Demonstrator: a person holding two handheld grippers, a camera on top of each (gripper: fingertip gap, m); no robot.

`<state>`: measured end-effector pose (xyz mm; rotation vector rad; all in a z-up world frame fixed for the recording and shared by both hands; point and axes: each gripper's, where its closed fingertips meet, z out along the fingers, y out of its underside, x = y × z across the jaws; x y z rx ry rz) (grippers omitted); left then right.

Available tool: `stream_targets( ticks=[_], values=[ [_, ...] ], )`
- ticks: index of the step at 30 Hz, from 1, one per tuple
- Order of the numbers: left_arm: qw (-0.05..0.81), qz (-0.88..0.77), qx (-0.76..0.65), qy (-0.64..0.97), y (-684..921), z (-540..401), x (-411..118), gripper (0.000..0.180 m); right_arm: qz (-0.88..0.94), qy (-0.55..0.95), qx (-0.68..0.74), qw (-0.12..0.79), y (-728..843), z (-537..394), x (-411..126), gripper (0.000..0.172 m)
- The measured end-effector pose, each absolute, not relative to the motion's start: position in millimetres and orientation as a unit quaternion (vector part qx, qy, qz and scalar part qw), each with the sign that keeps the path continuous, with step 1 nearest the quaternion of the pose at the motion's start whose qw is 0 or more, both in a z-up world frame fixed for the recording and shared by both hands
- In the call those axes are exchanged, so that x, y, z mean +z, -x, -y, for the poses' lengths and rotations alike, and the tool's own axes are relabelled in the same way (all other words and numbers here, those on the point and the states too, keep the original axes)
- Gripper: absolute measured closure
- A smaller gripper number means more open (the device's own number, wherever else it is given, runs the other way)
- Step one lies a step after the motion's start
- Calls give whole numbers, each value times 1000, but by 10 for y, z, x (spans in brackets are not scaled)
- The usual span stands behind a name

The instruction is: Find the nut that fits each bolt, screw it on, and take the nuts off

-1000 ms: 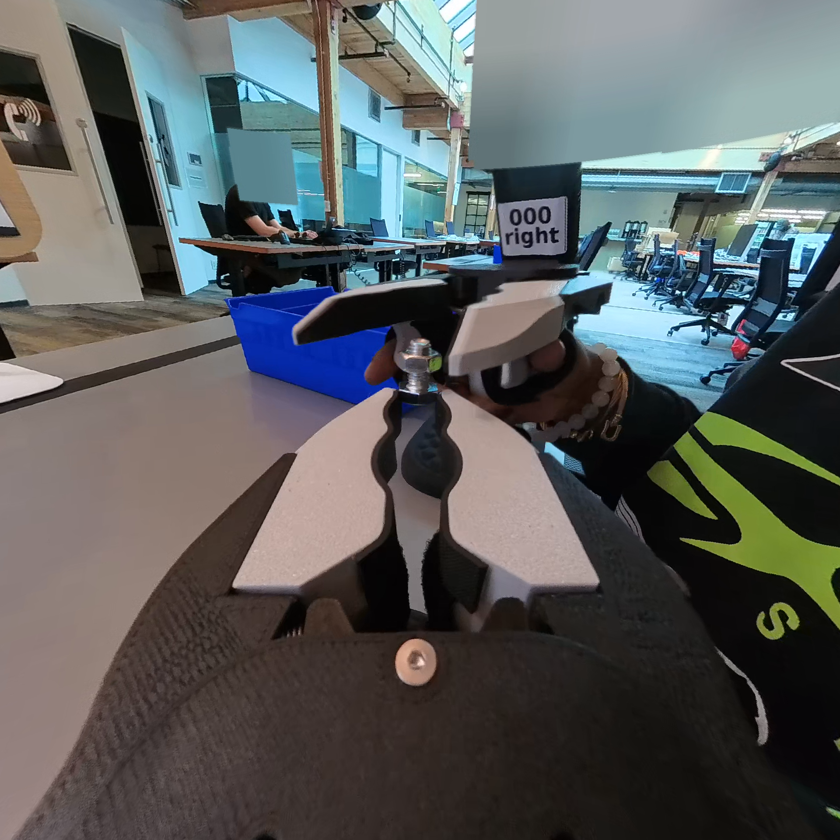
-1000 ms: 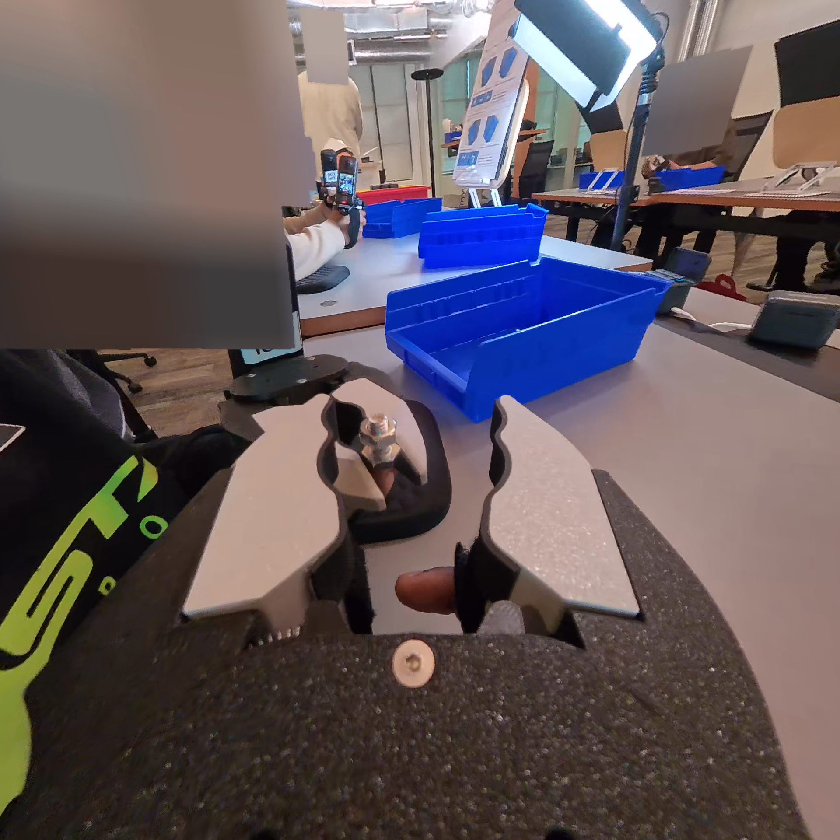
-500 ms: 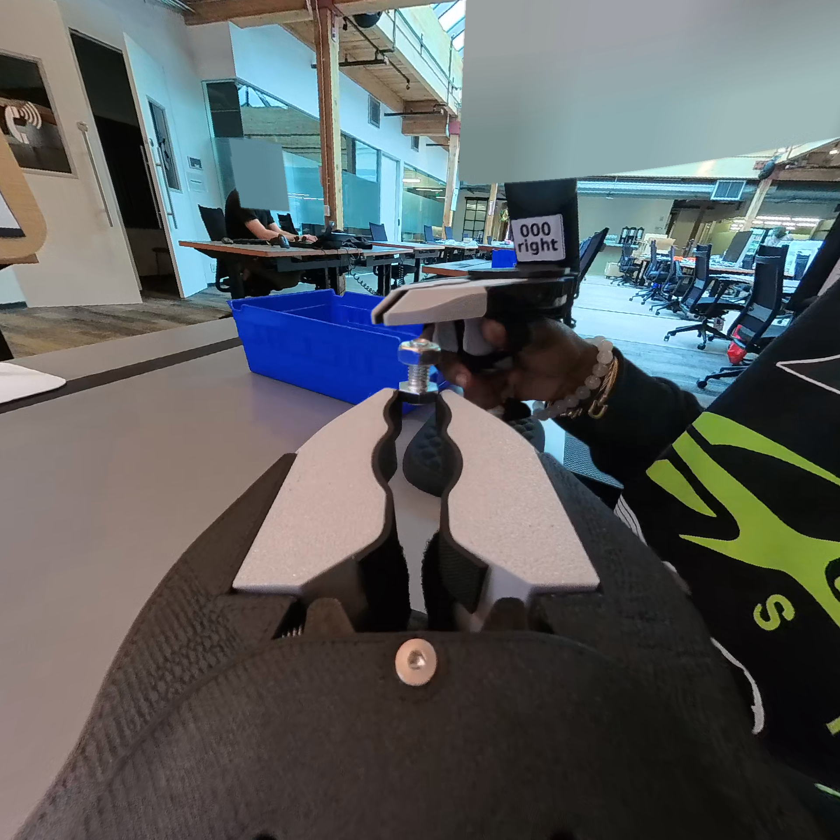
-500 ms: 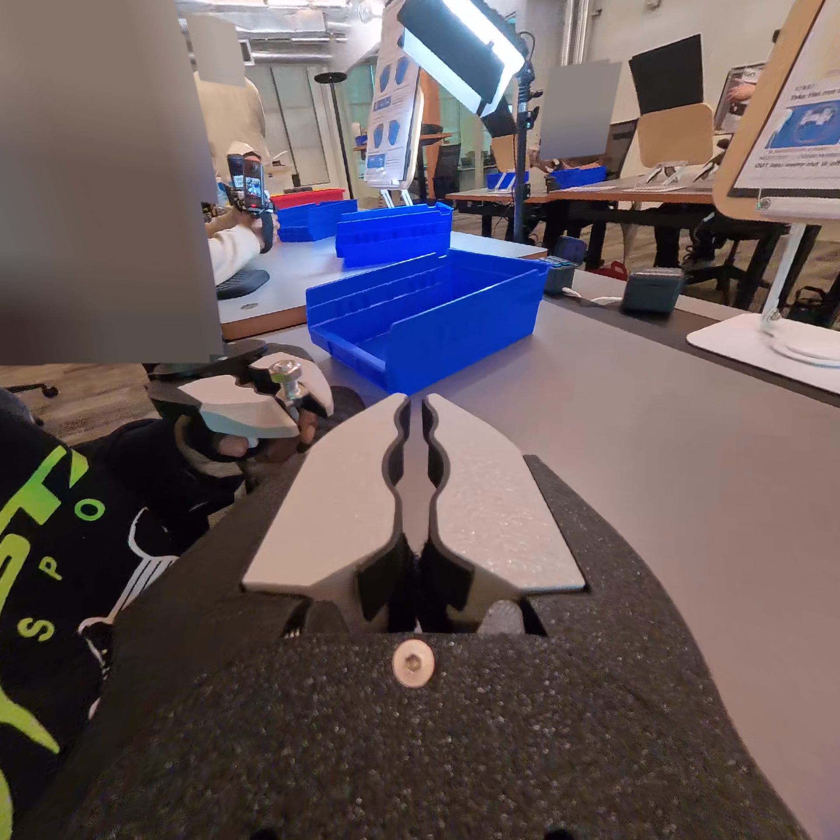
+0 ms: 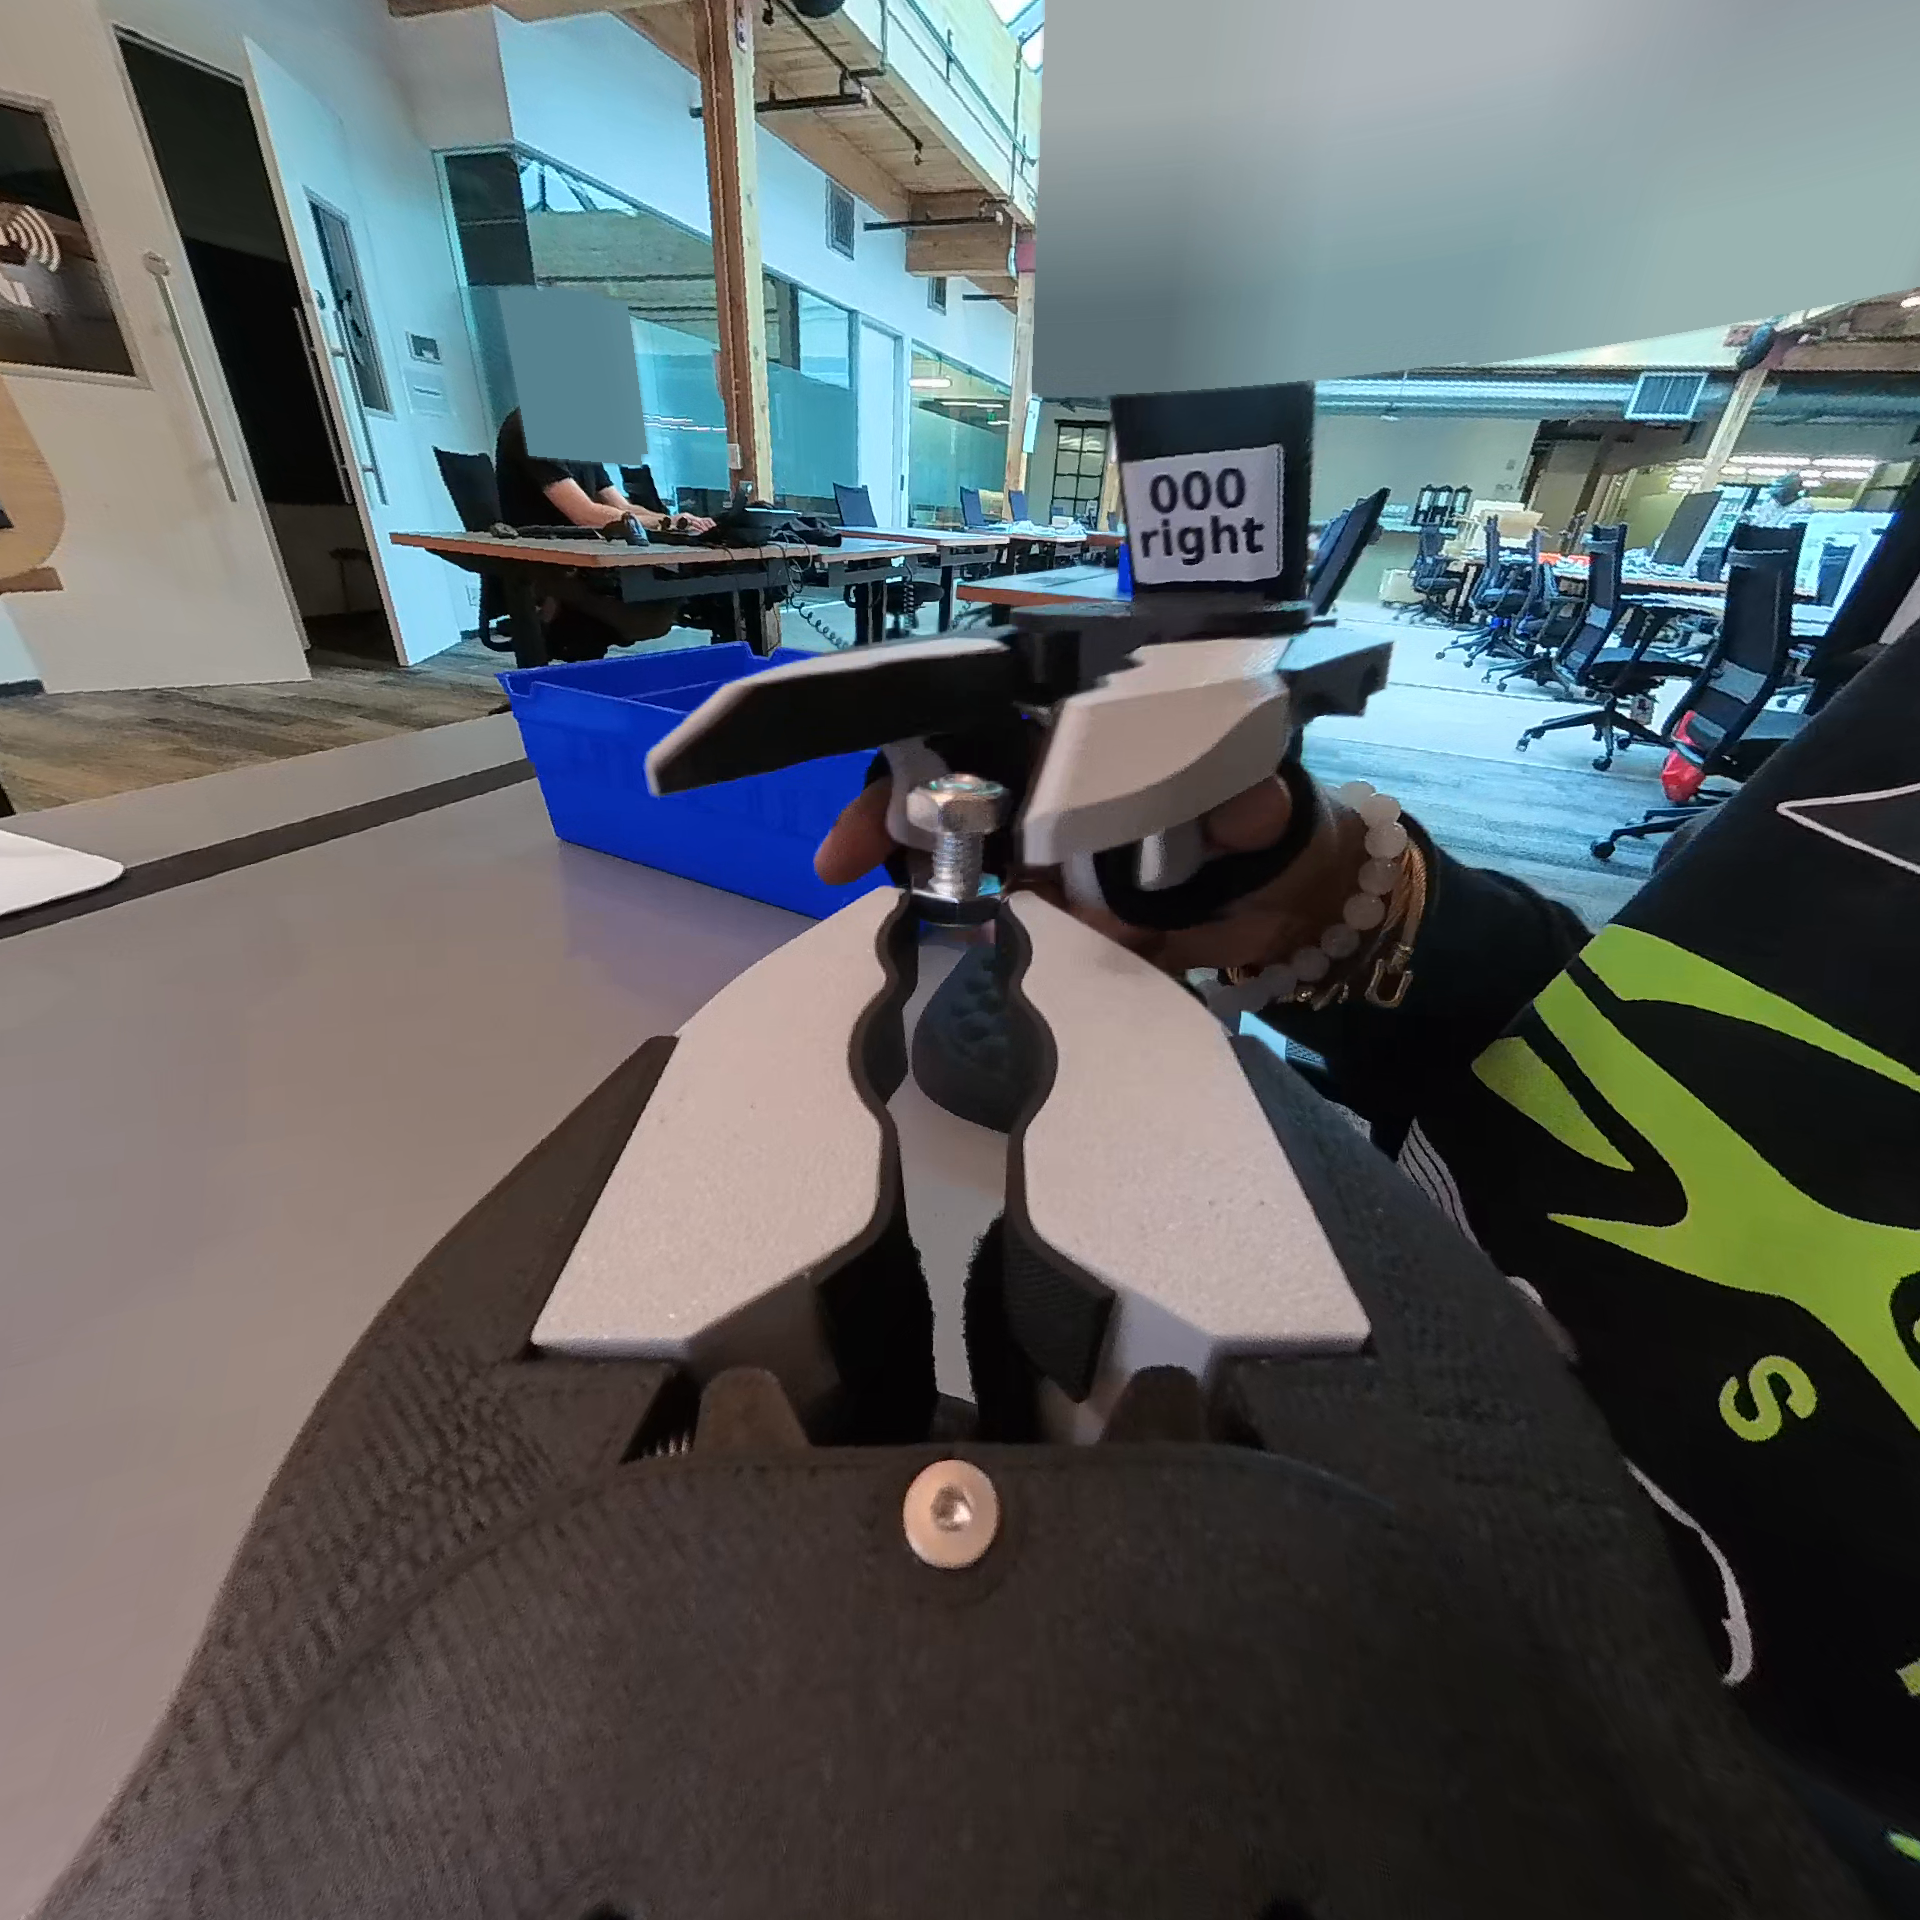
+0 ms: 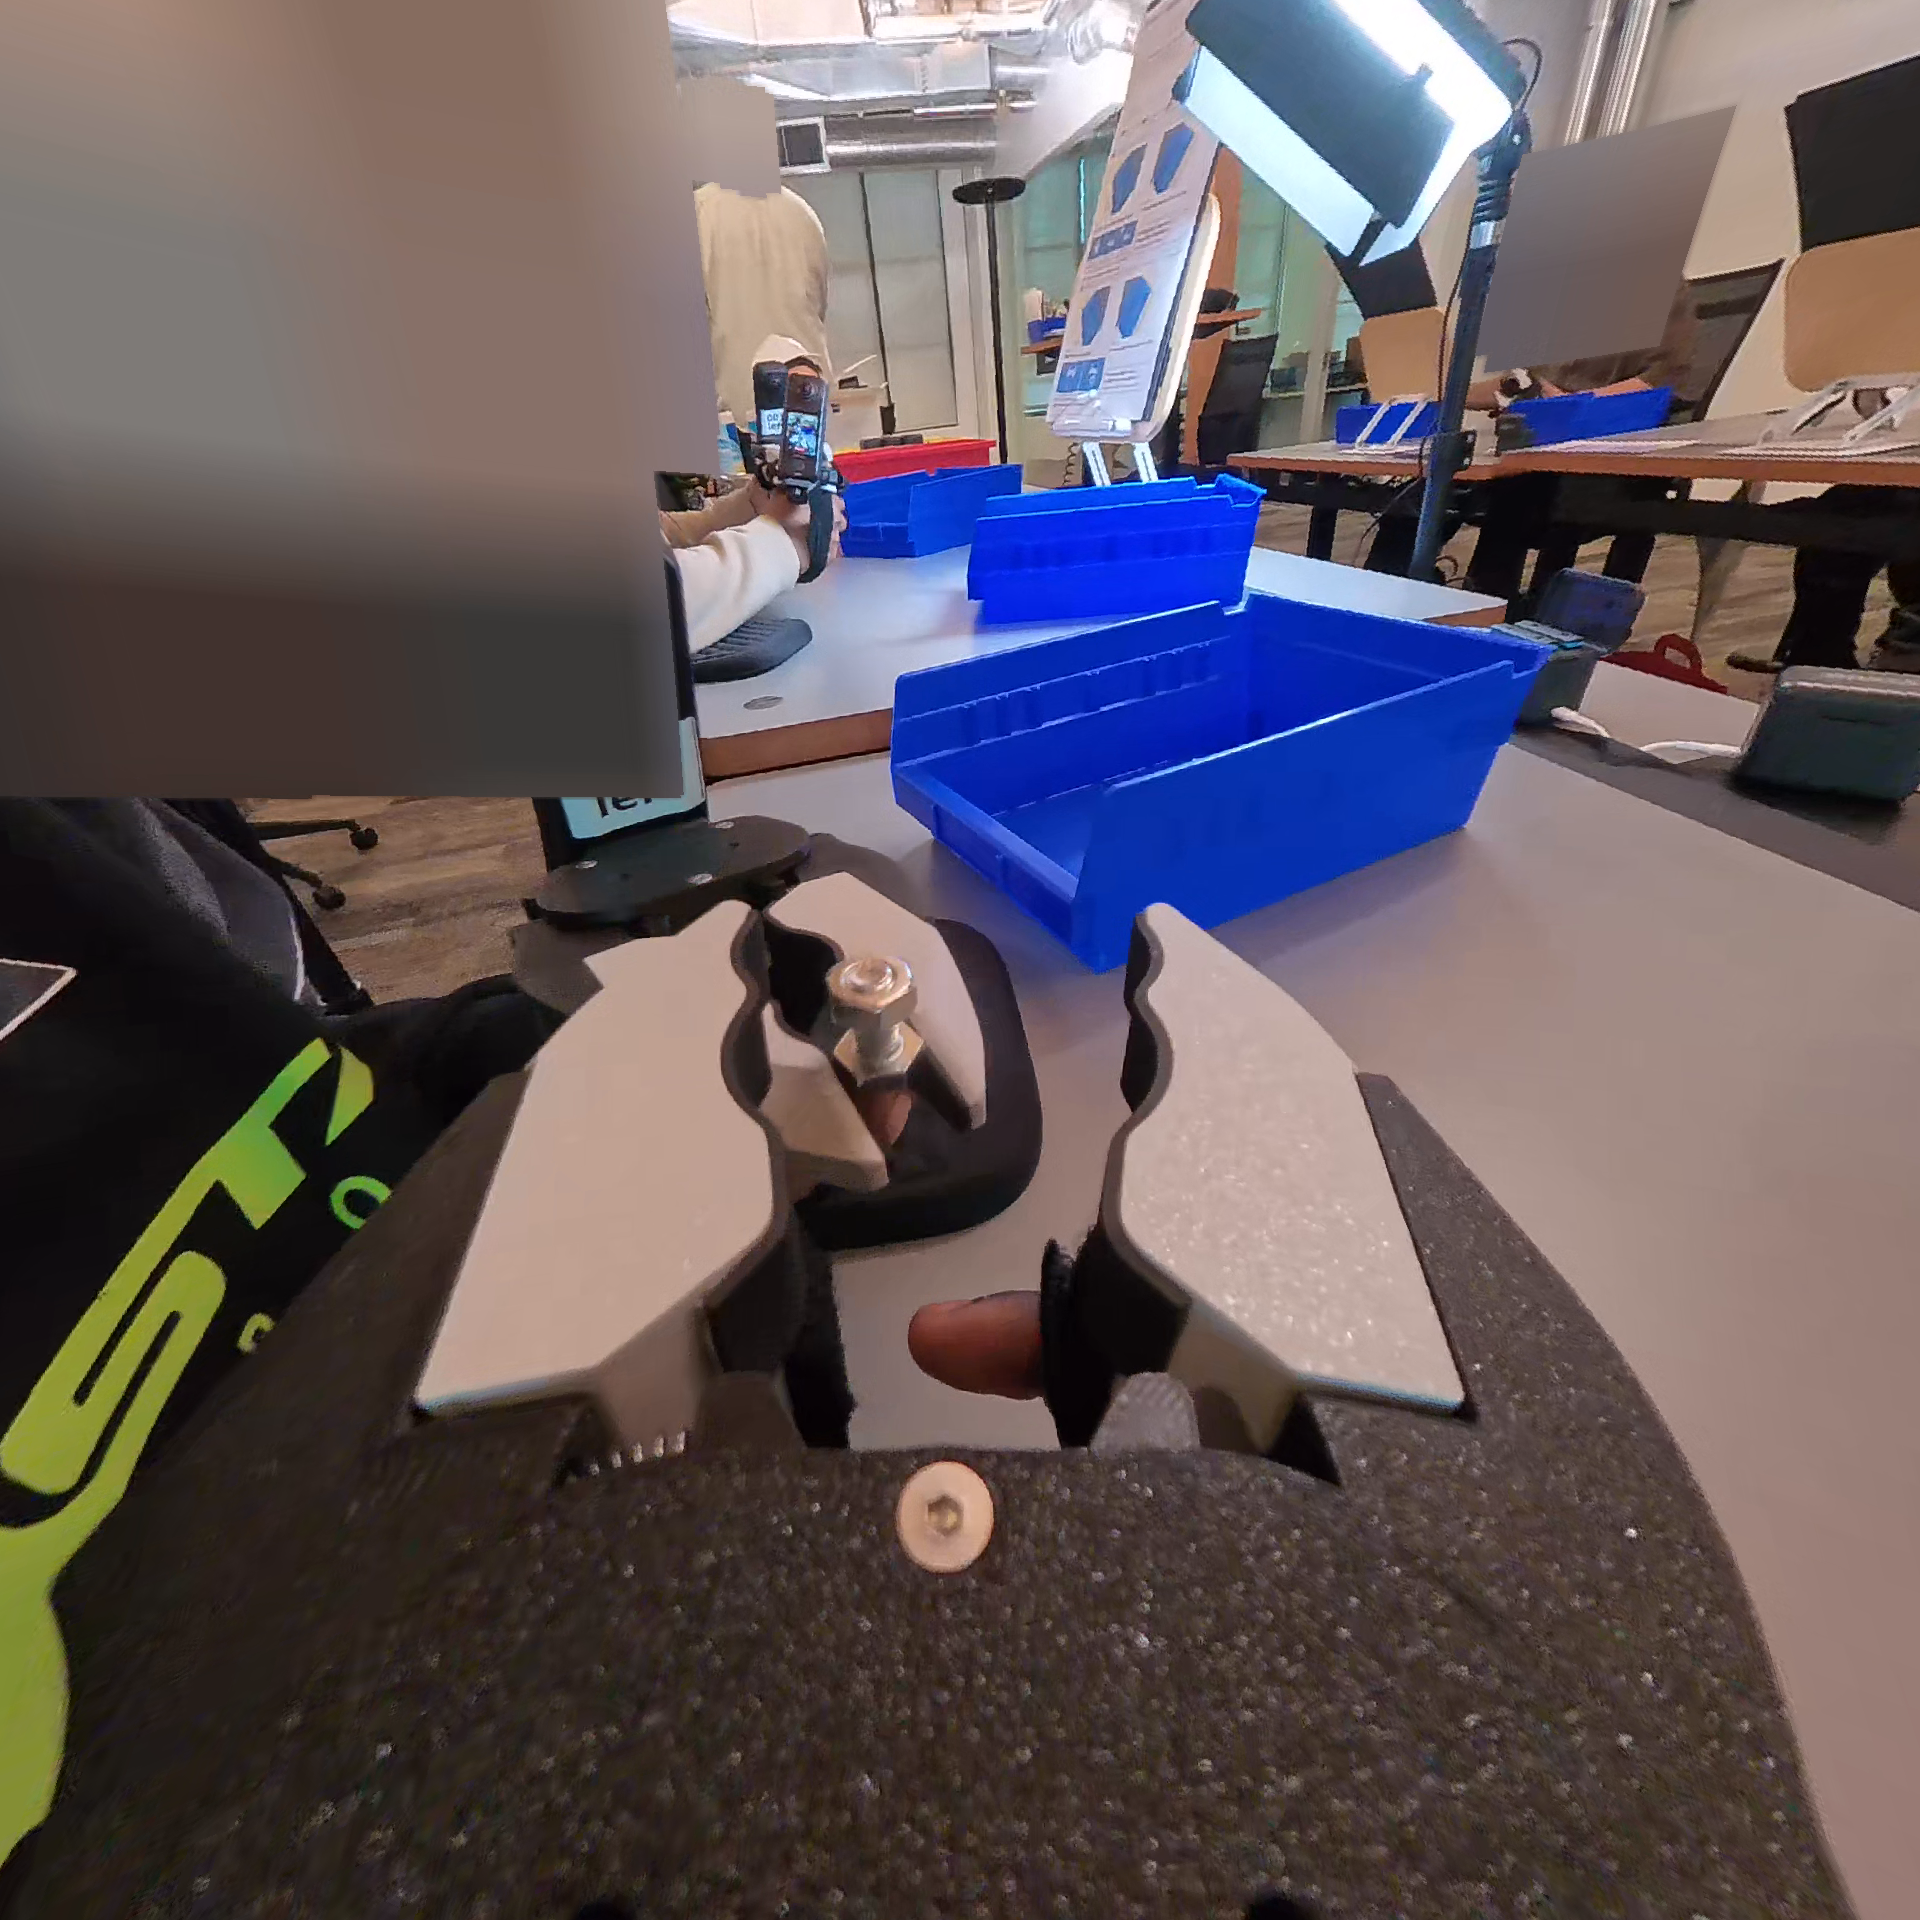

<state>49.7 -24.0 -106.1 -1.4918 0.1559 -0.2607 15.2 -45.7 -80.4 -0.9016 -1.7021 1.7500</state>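
left gripper (image 5: 954,914) pinches the nut (image 5: 954,909), right gripper (image 6: 940,1023) spread round the bolt (image 5: 954,821); closing off-centre could, seemingly, cock it.

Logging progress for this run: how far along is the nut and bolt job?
Done: a nut sits threaded on the bolt, well short of its head. In hand: the left gripper clamps that nut with the bolt standing upright; the right gripper is open around the bolt head, not touching. Left: whether it is going on or coming off can't be told. The blue bin shows no parts.
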Motion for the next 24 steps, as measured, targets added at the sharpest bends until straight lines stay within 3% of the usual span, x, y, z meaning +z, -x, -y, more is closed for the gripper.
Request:
stream_targets(
  ticks=[12,14,15,20,24],
  values=[
    [729,-62,-124,671,-447,267,-1037,167,636,341,630,285,-222,245,-840,116],
    [731,-66,-126,667,-437,295,-1021,167,610,383,613,326,-219,-61,-846,160],
    [730,-65,-123,669,-431,298,-1023,167,604,390,609,334,-241,-154,-849,166],
    [728,-67,-122,671,-442,277,-1041,167,605,364,630,322,-329,-77,-770,163],
    [725,-71,-116,675,-452,272,-1053,167,608,329,663,286,-343,165,-682,138]
  ],
)
